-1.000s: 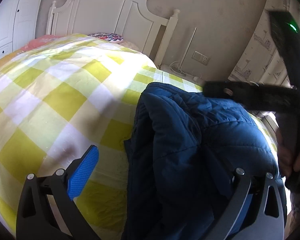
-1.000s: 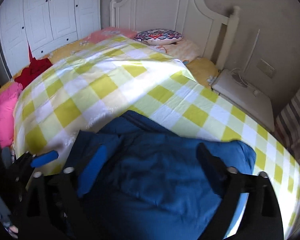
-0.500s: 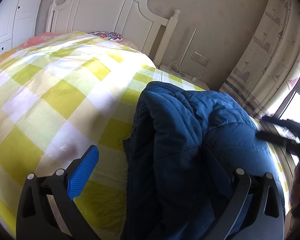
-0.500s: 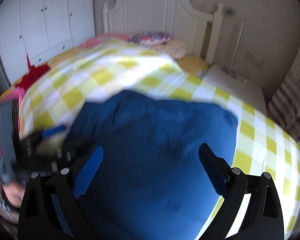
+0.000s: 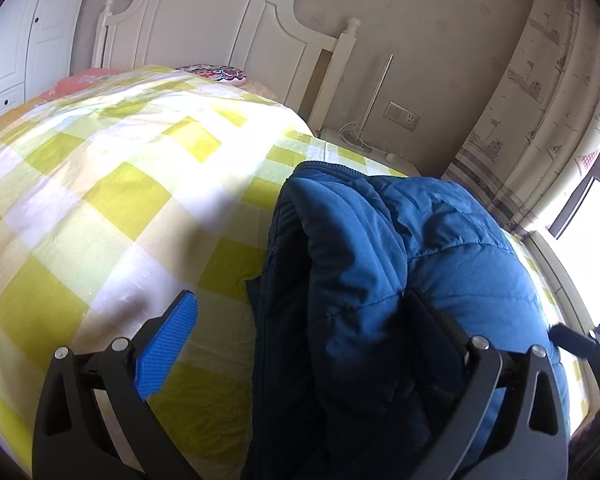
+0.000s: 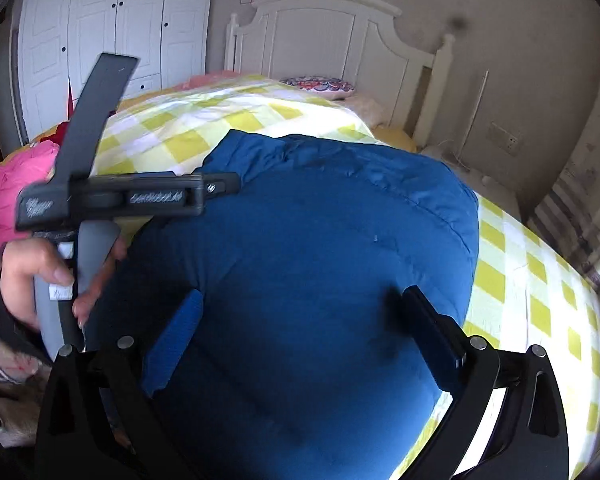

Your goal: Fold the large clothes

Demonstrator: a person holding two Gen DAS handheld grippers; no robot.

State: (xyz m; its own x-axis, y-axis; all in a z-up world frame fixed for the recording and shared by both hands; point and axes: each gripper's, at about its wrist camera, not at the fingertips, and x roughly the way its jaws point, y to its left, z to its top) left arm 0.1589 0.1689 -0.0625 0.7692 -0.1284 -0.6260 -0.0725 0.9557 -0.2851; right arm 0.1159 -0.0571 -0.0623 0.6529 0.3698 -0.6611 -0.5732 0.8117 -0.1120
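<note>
A blue padded jacket (image 5: 400,280) lies folded in a thick bundle on the yellow-and-white checked bedspread (image 5: 100,200). My left gripper (image 5: 300,328) is open and empty just above the jacket's left edge, its right finger over the fabric. In the right wrist view the jacket (image 6: 320,260) fills the middle. My right gripper (image 6: 300,328) is open and empty above it. The left gripper's body (image 6: 112,196) and the hand holding it show at the left of that view.
A white headboard (image 5: 220,36) and a patterned pillow (image 5: 216,73) stand at the far end. A white wardrobe (image 6: 100,32) and pink bedding (image 6: 16,196) are at the left. A bedside stand (image 5: 360,146), curtain (image 5: 540,112) and window are at the right.
My right gripper has swung back and to the right, out of the left wrist view except for a tip at the right edge. The jacket has not moved.
</note>
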